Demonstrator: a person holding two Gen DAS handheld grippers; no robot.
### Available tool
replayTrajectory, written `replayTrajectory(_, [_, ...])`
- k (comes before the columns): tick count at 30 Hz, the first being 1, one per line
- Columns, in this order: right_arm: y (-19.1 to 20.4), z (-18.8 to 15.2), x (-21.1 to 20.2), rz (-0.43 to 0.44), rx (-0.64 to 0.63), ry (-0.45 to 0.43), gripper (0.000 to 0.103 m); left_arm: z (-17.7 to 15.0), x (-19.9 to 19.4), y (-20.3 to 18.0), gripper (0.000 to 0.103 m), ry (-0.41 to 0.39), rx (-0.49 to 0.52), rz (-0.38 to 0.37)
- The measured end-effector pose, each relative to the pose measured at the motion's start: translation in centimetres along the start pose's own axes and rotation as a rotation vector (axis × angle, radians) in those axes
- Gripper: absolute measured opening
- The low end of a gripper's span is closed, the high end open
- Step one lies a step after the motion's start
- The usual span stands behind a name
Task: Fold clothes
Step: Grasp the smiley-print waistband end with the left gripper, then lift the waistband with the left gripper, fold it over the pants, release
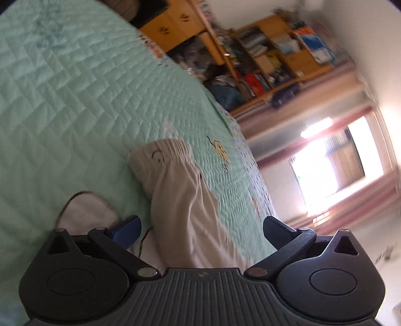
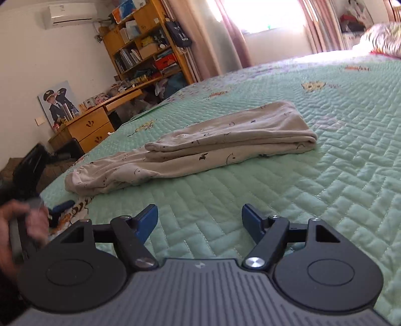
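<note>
1. I count one garment: a single pair of beige printed trousers (image 2: pixel 195 143), folded lengthwise with one leg laid over the other, lying flat on the bed (image 2: pixel 325 155) on the mint-green quilted cover.
2. My right tongs (image 2: pixel 200 223) hang low over the quilt, near the trousers but apart from them. The jaws stand wide, two blue pads, nothing between them but bare quilt.
3. My left tongs (image 1: pixel 201 232) are rolled hard over, so the room sits tilted in that view. The jaws are spread wide here too. The trousers (image 1: pixel 183 200) run up between the two fingers with the elastic waistband at the far end, but neither pad presses on the cloth.
4. In the right wrist view, one hand (image 2: pixel 20 225) shows at the left edge, wrapped round the other handle; it is blurred.
5. Beyond the bed: one wooden bookshelf (image 2: pixel 147 47) packed with books and boxes, one desk (image 2: pixel 95 120) below it, one air conditioner (image 2: pixel 70 13) high on the wall, one bright window (image 2: pixel 260 15) with pink curtains.
</note>
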State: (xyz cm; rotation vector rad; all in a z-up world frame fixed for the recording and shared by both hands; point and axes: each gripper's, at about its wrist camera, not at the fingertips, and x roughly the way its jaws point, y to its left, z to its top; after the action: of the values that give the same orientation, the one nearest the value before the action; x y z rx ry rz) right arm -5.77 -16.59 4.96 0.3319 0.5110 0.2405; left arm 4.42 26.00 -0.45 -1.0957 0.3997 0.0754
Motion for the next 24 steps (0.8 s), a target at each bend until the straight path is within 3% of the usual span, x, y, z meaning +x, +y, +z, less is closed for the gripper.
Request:
replayTrajectory(5, [-0.1, -0.1, 0.1, 0.006, 0.001, -0.009, 0.077, 2.7, 5.3, 0.2, 0.103, 0.093, -0.123, -0.009])
replayTrajectory(11, [-1.3, 0.0, 0.0, 0.063, 0.067, -0.017, 0.081, 3.3, 6.6, 0.6, 0.099, 0.091, -0.142, -0.042])
replayTrajectory(13, [-1.4, 0.0, -0.1, 0.070, 0.075, -0.019, 0.081, 2.9, 6.3, 1.2, 0.077, 0.084, -0.126, -0.032])
replayTrajectory(15, [-1.4, -0.1, -0.2, 0.077, 0.083, -0.021, 0.081, 2.8, 6.3, 2.3, 0.037, 0.088, -0.137, 0.003])
replayTrajectory(17, [-1.5, -0.1, -0.3, 0.081, 0.087, -0.023, 0.082, 3.0, 6.3, 3.7, 0.021, 0.097, -0.163, 0.021])
replayTrajectory(24, [-0.3, 0.7, -0.4, 0.056, 0.075, -0.005, 0.082, 2.8, 6.3, 4.0, 0.019, 0.083, -0.097, -0.007])
